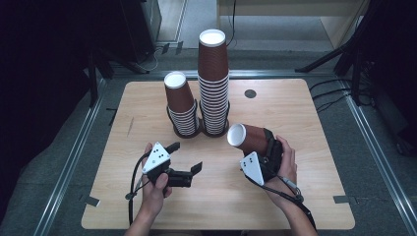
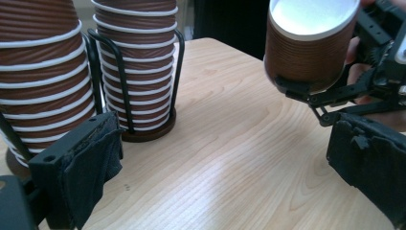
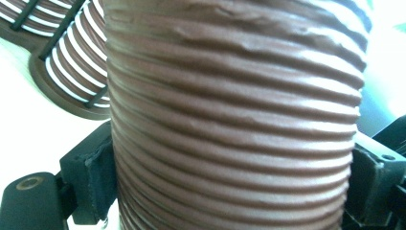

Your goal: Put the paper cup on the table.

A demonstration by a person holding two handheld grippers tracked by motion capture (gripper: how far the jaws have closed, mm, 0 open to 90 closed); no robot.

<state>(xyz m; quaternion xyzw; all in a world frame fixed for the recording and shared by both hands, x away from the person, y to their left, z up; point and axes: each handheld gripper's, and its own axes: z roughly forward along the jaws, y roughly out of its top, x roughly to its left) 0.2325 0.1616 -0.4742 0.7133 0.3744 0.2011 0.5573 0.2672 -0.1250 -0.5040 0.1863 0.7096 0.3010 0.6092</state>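
The right gripper (image 1: 256, 147) clamps a ribbed brown paper cup (image 1: 247, 138), tilted, white base toward 10 o'clock, at the table's (image 1: 295, 118) 4 o'clock. The left gripper (image 1: 186, 157) holds nothing, jaws wide apart. Two wire-caged cup stacks (image 1: 213, 83) stand at 12 o'clock. Light woodgrain tabletop; grey floor surrounds it.
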